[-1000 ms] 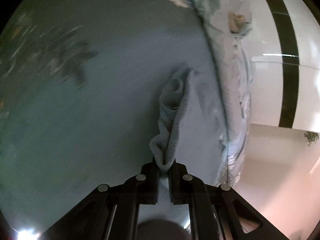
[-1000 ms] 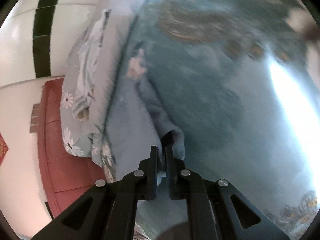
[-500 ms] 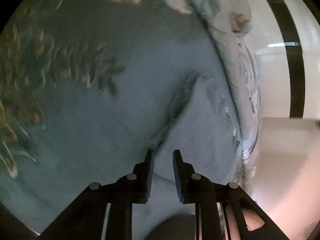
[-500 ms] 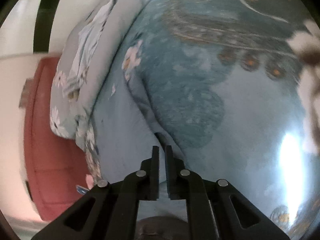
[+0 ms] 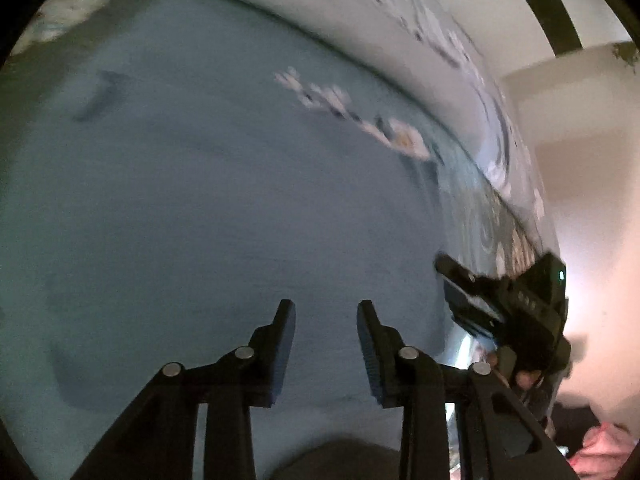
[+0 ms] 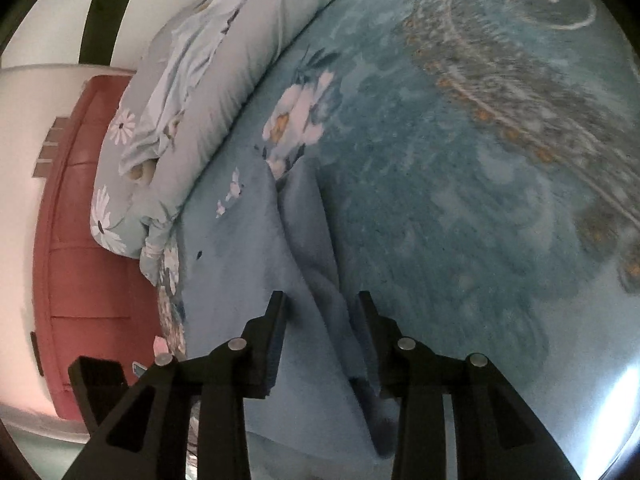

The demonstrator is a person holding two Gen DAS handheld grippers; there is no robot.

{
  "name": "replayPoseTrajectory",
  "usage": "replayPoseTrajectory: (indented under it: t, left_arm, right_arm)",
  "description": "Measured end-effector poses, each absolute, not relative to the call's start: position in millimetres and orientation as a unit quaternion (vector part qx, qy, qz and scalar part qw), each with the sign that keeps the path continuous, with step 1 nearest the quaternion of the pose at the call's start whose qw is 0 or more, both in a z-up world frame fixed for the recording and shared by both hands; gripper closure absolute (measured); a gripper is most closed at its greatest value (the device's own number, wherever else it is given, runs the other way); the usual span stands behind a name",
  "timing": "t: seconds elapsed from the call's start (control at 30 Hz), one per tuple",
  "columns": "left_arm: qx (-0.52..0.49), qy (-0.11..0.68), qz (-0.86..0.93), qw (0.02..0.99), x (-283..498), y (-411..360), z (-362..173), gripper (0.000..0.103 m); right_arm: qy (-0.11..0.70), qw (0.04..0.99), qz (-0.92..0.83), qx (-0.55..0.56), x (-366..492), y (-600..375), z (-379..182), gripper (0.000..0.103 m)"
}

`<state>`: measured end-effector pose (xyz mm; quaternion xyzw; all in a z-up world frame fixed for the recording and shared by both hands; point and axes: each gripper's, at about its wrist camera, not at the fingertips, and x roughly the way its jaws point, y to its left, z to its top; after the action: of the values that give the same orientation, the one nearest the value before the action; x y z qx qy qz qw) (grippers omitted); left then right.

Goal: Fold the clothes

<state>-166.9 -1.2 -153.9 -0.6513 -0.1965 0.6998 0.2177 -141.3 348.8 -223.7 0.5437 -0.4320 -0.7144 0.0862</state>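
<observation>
A light blue garment (image 5: 208,200) lies spread flat on the bed and fills most of the left wrist view. My left gripper (image 5: 326,312) hovers over it, jaws opening, with nothing between them. In the right wrist view the same garment (image 6: 240,280) has a raised fold (image 6: 316,264) running toward me. My right gripper (image 6: 322,300) straddles that fold with its jaws opening, and the pads do not press the cloth. The right gripper (image 5: 450,280) also shows at the right of the left wrist view, at the garment's edge.
The bed has a teal cover (image 6: 460,160) with flowers and a gold paisley pattern. A rolled daisy-print quilt (image 6: 168,112) lies along its far side. Beyond it stand a red padded panel (image 6: 76,240) and a white wall with a dark stripe (image 6: 100,12).
Both grippers were shut on bunched folds of the garment and have let go, jaws now apart. The left one swung across the cloth, which now lies flat.
</observation>
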Motion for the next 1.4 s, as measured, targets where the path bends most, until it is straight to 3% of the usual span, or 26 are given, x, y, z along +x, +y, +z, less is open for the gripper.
replayPoseTrajectory:
  t: [0.13,0.37,0.53,0.77,0.97,1.4]
  left_arm:
    - [-0.673,-0.179,0.686,0.209,-168.7,16.2,-177.7,0.069]
    - [-0.677,-0.228,0.672,0.194,-165.5,3.4,-190.9,0.070]
    - [-0.669,-0.258,0.671,0.190,-142.7,-23.8,-173.0,0.068]
    - [-0.608,-0.326,0.714,0.120,-99.8,-126.4,-141.7,0.066]
    - [-0.568,-0.374,0.727,0.098,-86.3,-189.1,-132.1,0.062]
    - [-0.518,-0.470,0.709,0.091,-60.9,-251.2,-141.9,0.057]
  right_arm:
    - [-0.449,0.099,-0.711,0.532,-142.0,351.6,-233.7,0.067]
    - [-0.462,0.095,-0.701,0.535,-142.2,351.8,-236.1,0.067]
    - [-0.472,0.073,-0.689,0.545,-142.6,348.5,-233.7,0.080]
    - [-0.475,0.040,-0.691,0.543,-139.0,344.8,-219.0,0.090]
    - [-0.444,0.037,-0.717,0.536,-139.1,323.3,-178.5,0.092]
    - [-0.319,0.069,-0.755,0.569,-164.3,202.5,-94.3,0.092]
